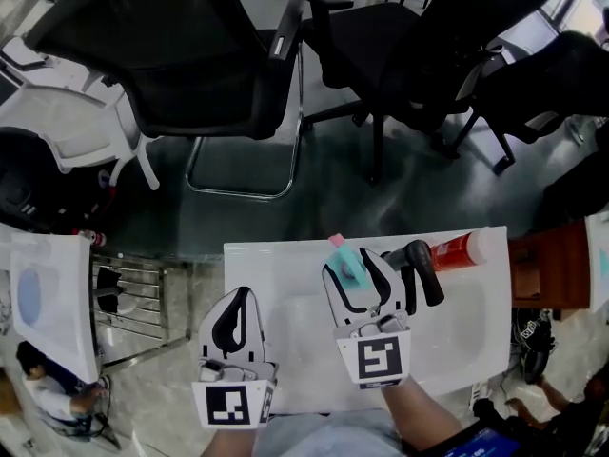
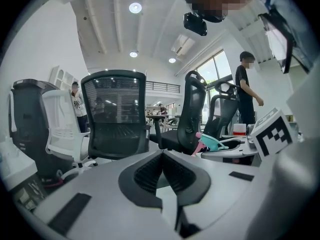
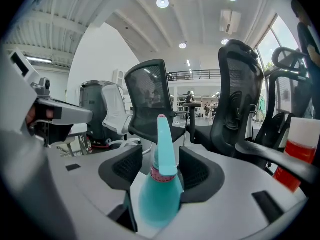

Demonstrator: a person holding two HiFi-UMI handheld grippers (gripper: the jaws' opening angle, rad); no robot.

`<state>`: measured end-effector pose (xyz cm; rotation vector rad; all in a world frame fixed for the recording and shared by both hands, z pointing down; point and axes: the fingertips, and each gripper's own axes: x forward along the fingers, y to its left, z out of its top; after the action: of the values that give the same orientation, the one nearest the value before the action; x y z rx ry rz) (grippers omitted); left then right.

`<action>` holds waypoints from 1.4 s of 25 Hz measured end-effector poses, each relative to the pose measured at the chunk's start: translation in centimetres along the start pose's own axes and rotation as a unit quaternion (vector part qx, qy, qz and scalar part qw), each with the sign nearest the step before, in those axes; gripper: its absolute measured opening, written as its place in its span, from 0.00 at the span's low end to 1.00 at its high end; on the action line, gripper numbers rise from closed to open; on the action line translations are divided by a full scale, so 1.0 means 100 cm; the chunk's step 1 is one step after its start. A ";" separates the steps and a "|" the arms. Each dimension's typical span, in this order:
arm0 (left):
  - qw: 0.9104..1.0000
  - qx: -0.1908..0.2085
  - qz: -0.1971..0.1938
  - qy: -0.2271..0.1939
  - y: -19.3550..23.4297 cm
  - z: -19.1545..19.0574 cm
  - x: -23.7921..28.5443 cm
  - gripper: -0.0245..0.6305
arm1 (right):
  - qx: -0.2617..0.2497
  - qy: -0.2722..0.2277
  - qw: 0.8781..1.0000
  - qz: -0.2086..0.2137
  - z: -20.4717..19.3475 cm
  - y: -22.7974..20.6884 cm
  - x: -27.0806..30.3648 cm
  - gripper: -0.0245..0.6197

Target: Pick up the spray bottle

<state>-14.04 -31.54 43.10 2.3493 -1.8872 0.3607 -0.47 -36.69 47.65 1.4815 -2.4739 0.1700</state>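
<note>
Right gripper view: the right gripper [image 3: 161,156] is released. Its jaws stand apart on either side of the spray bottle [image 3: 160,194], with a gap showing at each side of the neck, so no pressure on it is evident. The teal bottle points its nozzle away along the jaws. In the head view it lies on the white table [image 1: 276,274], inside that gripper's reach.

Assessment: the step in hand is the enclosing of the bottle, and the grasp is not yet made. The next move calls for closing squarely on the body or neck before any lift.

The left gripper [image 2: 162,154] is clenched on nothing and sits well to the side.

A black handled item [image 1: 419,265] lies just beside the right jaw. A red bottle [image 1: 464,250] lies beyond it. Either could be nudged. Office chairs [image 1: 190,55] stand past the table, clear of the work.
</note>
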 end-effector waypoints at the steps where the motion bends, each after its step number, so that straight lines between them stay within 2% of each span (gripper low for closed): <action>1: 1.000 0.000 0.000 0.001 0.001 -0.001 0.001 0.06 | 0.000 0.001 1.000 0.000 -0.001 0.000 0.001 0.41; 25: 1.000 -0.003 0.002 0.000 0.006 -0.003 0.004 0.06 | 0.004 0.026 1.000 -0.008 -0.009 -0.001 0.007 0.32; 35: 1.000 -0.003 0.004 -0.001 0.005 -0.001 0.004 0.06 | -0.004 0.016 1.000 -0.008 -0.010 -0.004 0.008 0.30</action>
<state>-14.46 -32.05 43.27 2.3396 -1.8968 0.3550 -0.37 -37.31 48.87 1.4829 -2.4336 0.1800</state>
